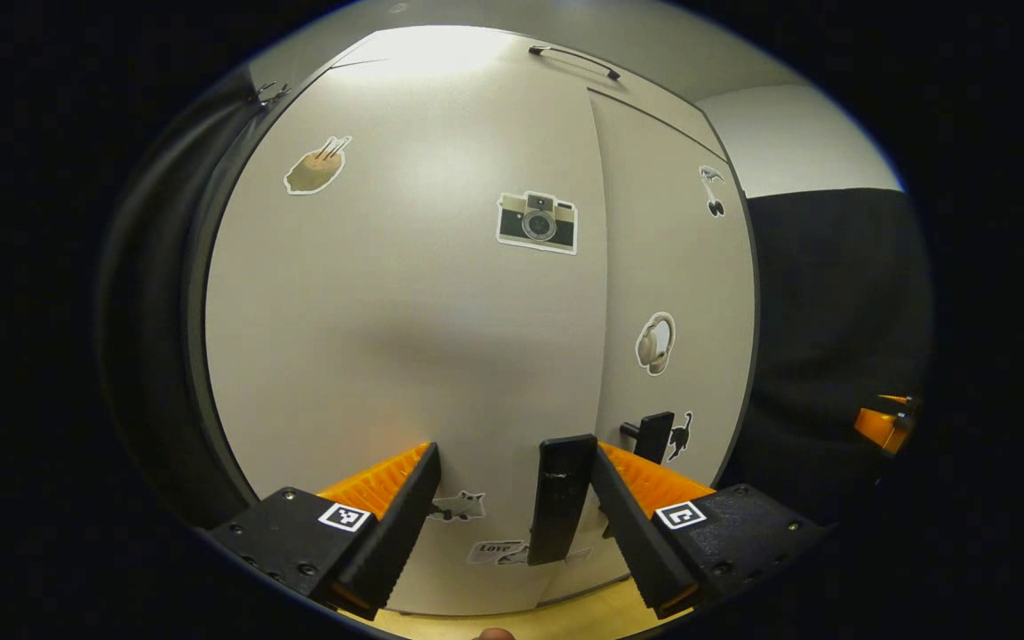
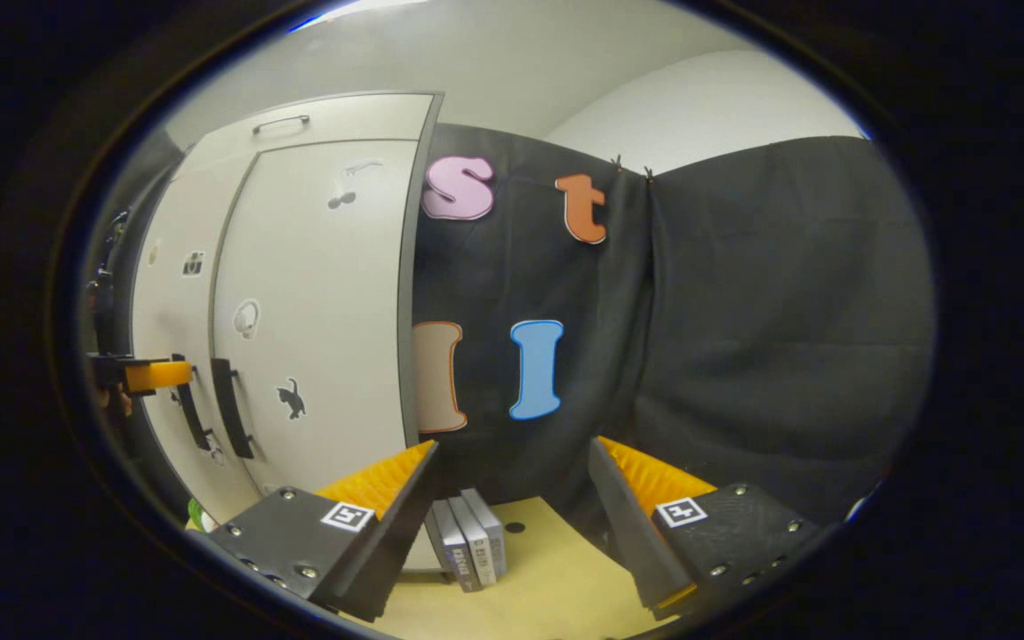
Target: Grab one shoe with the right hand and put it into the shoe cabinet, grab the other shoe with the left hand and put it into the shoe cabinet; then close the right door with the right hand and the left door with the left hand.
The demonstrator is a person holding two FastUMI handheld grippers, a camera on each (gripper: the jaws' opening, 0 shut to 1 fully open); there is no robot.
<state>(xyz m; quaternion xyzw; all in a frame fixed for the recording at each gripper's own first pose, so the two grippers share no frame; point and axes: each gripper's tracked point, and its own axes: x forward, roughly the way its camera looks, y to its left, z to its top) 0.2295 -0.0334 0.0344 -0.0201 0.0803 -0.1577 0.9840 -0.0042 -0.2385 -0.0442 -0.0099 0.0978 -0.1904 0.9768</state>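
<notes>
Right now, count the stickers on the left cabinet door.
4, as far as the left gripper view shows: a camera sticker upper right, a tan sticker upper left, a small animal sticker low down, and a lettered sticker beneath it. The gripper's fingers may hide more.

Books (image 2: 474, 538): three, upright, spines outward, side by side on yellow tabletop (image 2: 556, 578), just beside foot of black cloth wall (image 2: 743, 338). Small dark round spot (image 2: 515, 527) on tabletop right of books. Pale wall (image 2: 699, 107) above cloth. Cloth gathered in folds, pinned at top by clips (image 2: 632, 167). Green-white object (image 2: 199, 516) at lower left, too small to identify.
</notes>
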